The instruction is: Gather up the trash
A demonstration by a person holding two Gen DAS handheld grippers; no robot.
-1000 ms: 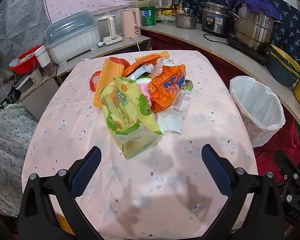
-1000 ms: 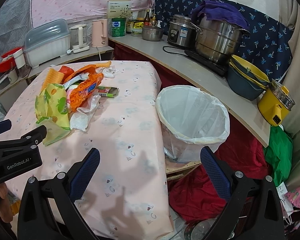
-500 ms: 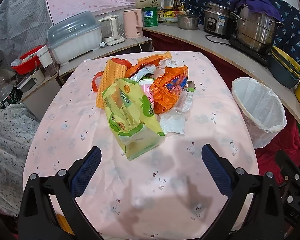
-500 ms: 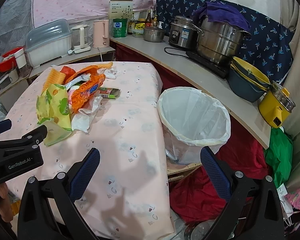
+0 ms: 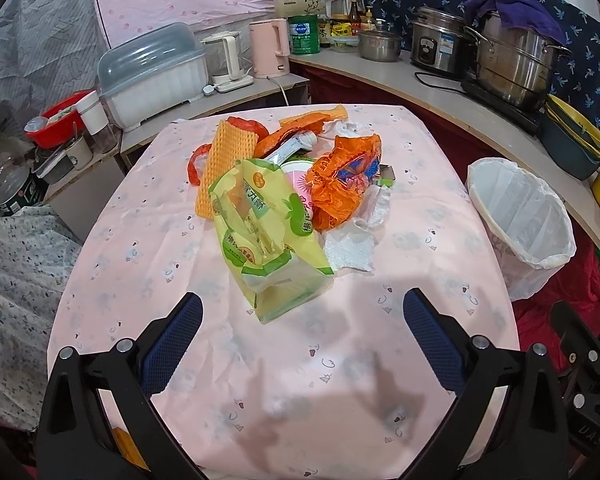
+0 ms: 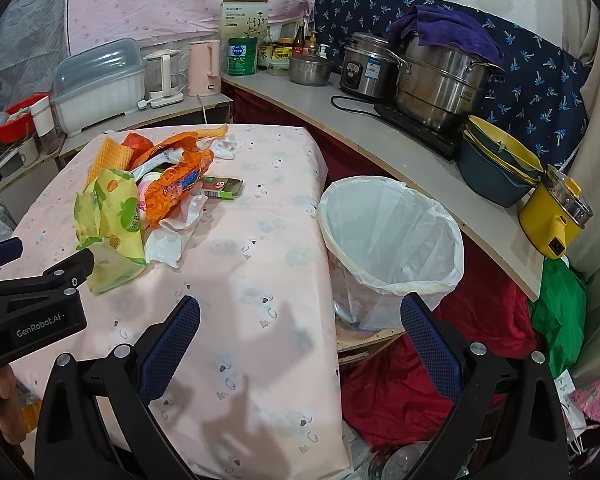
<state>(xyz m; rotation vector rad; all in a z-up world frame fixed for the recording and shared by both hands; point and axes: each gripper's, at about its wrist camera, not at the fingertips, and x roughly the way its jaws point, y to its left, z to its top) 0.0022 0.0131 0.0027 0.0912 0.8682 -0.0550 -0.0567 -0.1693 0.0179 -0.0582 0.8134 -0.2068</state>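
Note:
A heap of trash lies on the pink-clothed table: a yellow-green snack bag nearest, an orange wrapper, a white paper towel, an orange waffle-textured sheet and a small green box. A bin lined with a white bag stands off the table's right edge; it also shows in the right wrist view. My left gripper is open and empty, just short of the yellow-green bag. My right gripper is open and empty over the table's right edge, near the bin.
A counter curves behind and to the right with steel pots, a pink kettle, a dish-drainer box and a yellow pot. Red cloth and a green bag lie on the floor.
Both grippers have moved slightly forward toward the trash heap and bin; the jaws stay open. The trash has not moved.

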